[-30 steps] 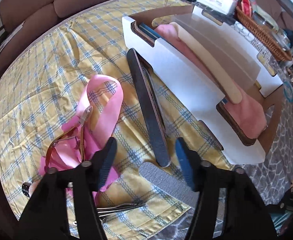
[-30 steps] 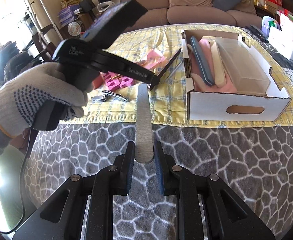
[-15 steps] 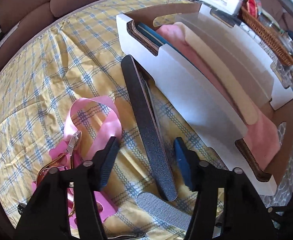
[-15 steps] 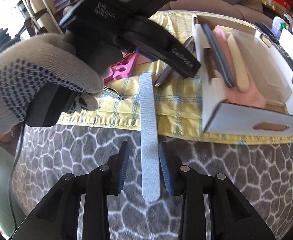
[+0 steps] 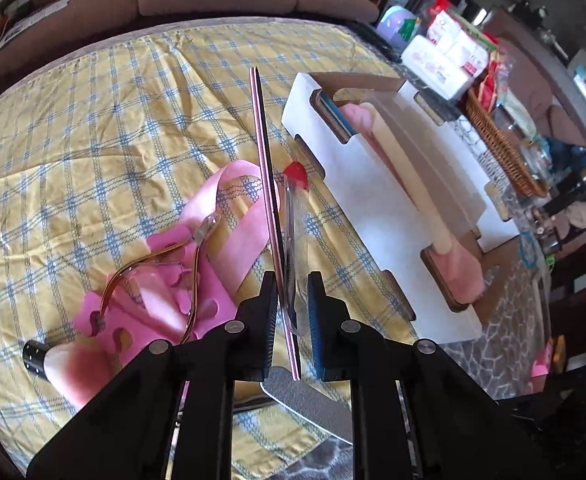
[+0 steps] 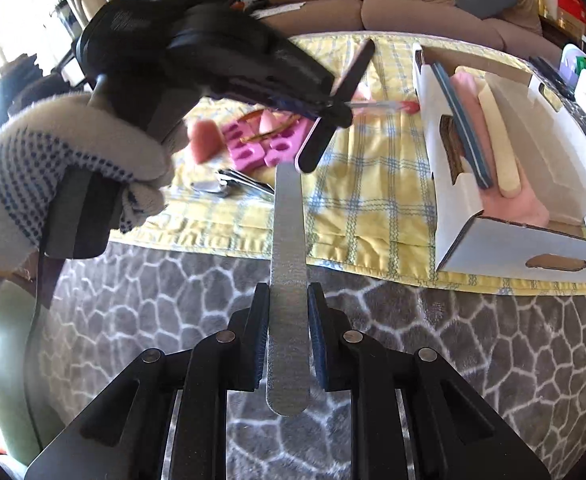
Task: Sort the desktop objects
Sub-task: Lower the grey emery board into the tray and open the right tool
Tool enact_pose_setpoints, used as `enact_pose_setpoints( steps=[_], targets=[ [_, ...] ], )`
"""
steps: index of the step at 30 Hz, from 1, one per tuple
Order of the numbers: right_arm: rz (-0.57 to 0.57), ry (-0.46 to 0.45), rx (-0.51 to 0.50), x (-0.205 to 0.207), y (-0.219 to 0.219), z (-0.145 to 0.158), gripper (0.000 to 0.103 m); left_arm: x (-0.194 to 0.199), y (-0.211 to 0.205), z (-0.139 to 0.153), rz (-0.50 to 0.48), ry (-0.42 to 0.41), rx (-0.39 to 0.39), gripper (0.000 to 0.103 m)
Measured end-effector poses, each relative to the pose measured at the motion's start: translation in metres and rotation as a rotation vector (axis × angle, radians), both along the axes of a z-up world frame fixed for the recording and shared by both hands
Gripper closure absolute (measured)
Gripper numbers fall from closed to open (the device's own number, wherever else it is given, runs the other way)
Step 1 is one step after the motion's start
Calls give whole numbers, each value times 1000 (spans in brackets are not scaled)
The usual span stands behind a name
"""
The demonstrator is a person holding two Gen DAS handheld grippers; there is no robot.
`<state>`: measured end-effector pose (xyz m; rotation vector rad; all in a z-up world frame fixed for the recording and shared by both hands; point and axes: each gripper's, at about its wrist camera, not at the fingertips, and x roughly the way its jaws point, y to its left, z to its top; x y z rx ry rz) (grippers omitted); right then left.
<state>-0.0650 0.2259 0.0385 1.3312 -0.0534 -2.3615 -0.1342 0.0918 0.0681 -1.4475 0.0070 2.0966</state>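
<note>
My left gripper (image 5: 291, 280) is closing, and its pads press a long black nail file (image 5: 265, 168) standing on edge, together with a clear tool with a red tip (image 5: 295, 172). In the right wrist view that black file (image 6: 349, 76) hangs above the yellow checked cloth (image 6: 373, 200) in the left gripper (image 6: 333, 108). My right gripper (image 6: 289, 292) is closing on a grey nail file (image 6: 287, 240), which lies flat between its pads and points toward the cloth. A white cardboard box (image 5: 373, 208) to the right holds a blue file, a pink block and a cream buffer.
Pink toe separators (image 5: 165, 300), a cuticle nipper (image 5: 197, 240) and a pink sponge (image 5: 69, 368) lie left of the lifted file. Metal clippers (image 6: 233, 184) rest near the cloth's front edge. A gloved hand (image 6: 53, 160) grips the left tool. A wicker basket (image 5: 501, 148) stands behind the box.
The left gripper slid over the black file, closed on it and the clear tool, and raised them on edge. The right gripper loosened, then closed again on the grey file.
</note>
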Motion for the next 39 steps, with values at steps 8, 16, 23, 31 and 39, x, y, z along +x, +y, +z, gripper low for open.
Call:
enact_pose_setpoints(
  steps=[8,16,23,31,39],
  targets=[
    [-48,1,-177,20,22,31,85,16,-49,31,61,-10,99,91],
    [-52,68,-211,35,28,85,85,20,-72,72,97,29,168,94],
    [-86,166,-150,32,41,133,85,27,-58,114,63,92,176,94],
    [-184,171,-122,2,69,133,85,28,-12,41,30,129,-184,68],
    [-211,137,-132,-13,76,102,85,17,5,-28,25,67,-250,69]
  ],
)
